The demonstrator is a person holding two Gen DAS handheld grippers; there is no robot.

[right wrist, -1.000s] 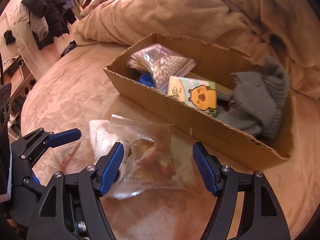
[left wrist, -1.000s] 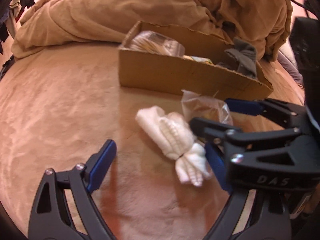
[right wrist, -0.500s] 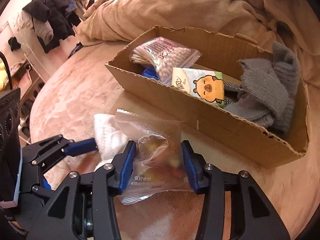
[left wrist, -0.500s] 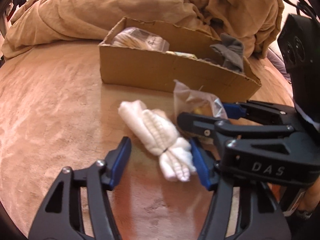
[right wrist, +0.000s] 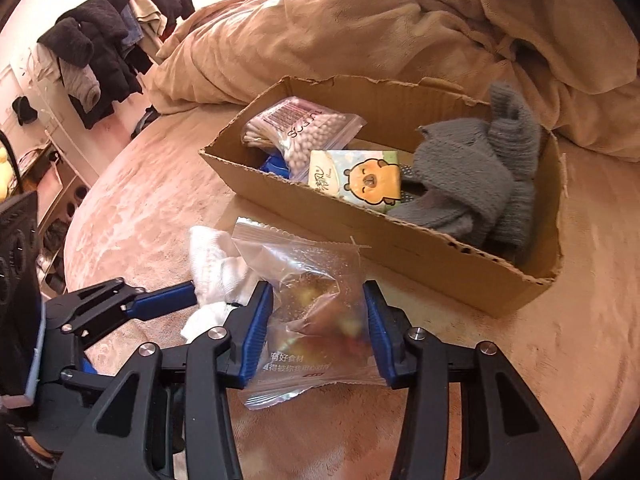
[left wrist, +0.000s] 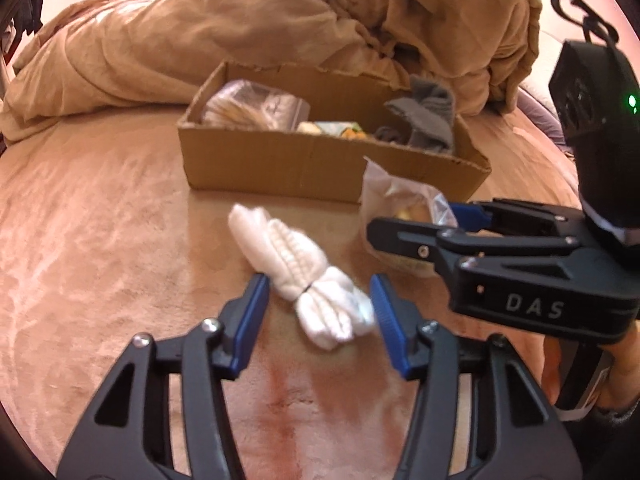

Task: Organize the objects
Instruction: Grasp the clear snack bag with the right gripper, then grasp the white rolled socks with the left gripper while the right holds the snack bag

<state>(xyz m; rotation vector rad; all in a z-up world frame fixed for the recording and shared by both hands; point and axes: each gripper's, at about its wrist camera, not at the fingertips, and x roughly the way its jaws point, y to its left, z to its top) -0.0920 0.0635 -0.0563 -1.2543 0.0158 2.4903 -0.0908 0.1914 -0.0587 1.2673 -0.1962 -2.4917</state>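
Note:
A rolled white sock bundle lies on the pink bed cover in front of a cardboard box. My left gripper straddles the bundle's near end, its pads close to both sides but still a little apart. My right gripper is shut on a clear zip bag of snacks, which rests on the bed cover; the bag also shows in the left wrist view. The sock bundle shows left of the bag in the right wrist view.
The box holds a bag of cotton swabs, a tissue pack with a bear and grey knitwear. A rumpled tan duvet lies behind. Dark clothes hang at far left.
My left gripper moved forward over the sock bundle and narrowed around it. My right gripper closed onto the snack bag.

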